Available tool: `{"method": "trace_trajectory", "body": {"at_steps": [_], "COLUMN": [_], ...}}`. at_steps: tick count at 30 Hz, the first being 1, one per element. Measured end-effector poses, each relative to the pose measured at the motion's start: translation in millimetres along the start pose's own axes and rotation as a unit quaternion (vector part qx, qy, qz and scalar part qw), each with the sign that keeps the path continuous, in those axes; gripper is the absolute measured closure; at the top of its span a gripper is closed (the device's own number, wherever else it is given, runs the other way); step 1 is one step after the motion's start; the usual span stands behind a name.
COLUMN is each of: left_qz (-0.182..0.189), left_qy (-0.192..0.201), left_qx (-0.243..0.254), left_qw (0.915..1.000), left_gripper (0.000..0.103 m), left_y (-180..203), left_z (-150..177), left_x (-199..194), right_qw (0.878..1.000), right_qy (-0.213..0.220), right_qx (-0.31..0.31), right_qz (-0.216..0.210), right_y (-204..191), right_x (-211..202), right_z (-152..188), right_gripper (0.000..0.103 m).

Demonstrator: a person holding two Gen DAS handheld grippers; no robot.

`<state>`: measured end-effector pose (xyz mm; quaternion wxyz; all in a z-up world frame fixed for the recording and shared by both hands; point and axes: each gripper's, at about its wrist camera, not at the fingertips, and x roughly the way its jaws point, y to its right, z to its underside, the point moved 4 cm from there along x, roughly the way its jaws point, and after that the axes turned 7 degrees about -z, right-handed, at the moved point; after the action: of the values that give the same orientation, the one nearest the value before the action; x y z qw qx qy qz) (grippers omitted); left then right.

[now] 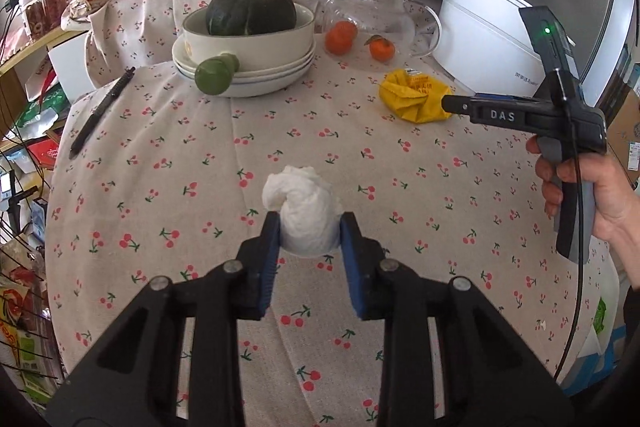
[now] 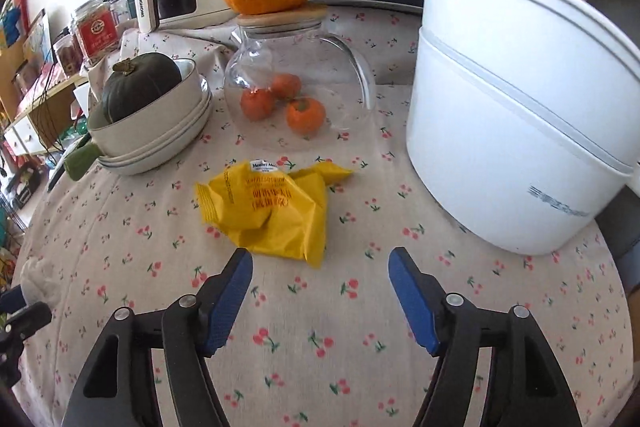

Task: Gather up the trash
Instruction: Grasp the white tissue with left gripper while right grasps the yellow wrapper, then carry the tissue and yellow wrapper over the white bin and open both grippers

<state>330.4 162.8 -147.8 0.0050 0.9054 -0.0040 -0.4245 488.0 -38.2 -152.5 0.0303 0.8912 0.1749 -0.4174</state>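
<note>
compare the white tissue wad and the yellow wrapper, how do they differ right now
The white tissue wad is a rounded, soft ball; the yellow wrapper is a flattened, creased, printed packet. The wad is pinched between the left hand-held gripper's pads; the wrapper lies free, just ahead of the open right hand-held gripper. Both sit on the cherry-print tablecloth.

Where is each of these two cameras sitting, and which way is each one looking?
Left wrist view: sits on the left gripper, looking down over its fingers at the white tissue wad pinched between them; the right gripper and right hand show too.
Right wrist view: sits on the right gripper, facing the yellow wrapper ahead of its open fingers.
Shared: wrapper, tissue wad, cherry tablecloth, squash bowl, glass jar.
</note>
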Motion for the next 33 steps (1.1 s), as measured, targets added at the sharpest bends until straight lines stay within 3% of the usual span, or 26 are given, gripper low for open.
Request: {"method": "trace_trajectory", "body": {"at_steps": [4, 9, 10, 21, 33], "left_qz": [-0.007, -0.015, -0.017, -0.022, 0.008], "left_qy": [-0.008, -0.006, -0.005, 0.010, 0.012], "left_qx": [0.007, 0.010, 0.013, 0.055, 0.058], "left_qw": [0.9999, 0.9998, 0.9998, 0.9982, 0.9982], "left_gripper": [0.071, 0.071, 0.071, 0.071, 0.071], "left_y": [0.1, 0.3, 1.6, 39.3, 101.6], "left_z": [4.2, 5.2, 5.0, 7.7, 44.5], "left_x": [5.4, 0.7, -1.1, -59.6, -129.5], "right_qw": [1.000, 0.999, 0.999, 0.997, 0.997], "right_qy": [-0.005, -0.007, -0.006, -0.004, 0.010], "right_qx": [0.009, 0.019, 0.016, -0.072, -0.067], "right_qz": [-0.015, -0.043, -0.042, -0.003, 0.019], "right_y": [2.7, -1.6, -3.9, -26.1, -0.8], "right_x": [21.8, 29.7, 26.4, -69.7, -201.6], "right_z": [-7.5, -6.9, -6.8, 24.3, 90.2], "right_gripper": [0.049, 0.086, 0.087, 0.090, 0.090]}}
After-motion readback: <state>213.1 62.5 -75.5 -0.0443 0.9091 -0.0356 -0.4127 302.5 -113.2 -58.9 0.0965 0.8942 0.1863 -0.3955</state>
